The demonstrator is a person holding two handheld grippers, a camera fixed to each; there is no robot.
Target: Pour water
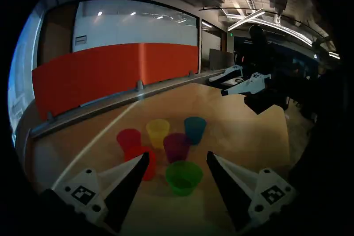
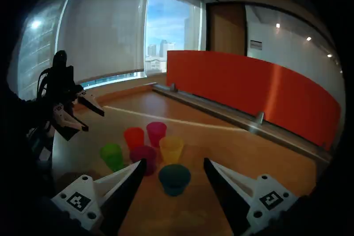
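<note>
**Two gripper views of the cup cluster.** In the left gripper view we see the left gripper released, its fingers spread wide and grasping nothing, facing six cups that stand upright and close together on a wooden table. The green cup is nearest, between the fingers. Behind it stands the purple cup, with the red cup at the left finger. Farther back are the pink cup, yellow cup and teal cup. In the right gripper view the right gripper is likewise spread and empty, with the teal cup nearest between its fingers. An orange panel backs the table.
</note>
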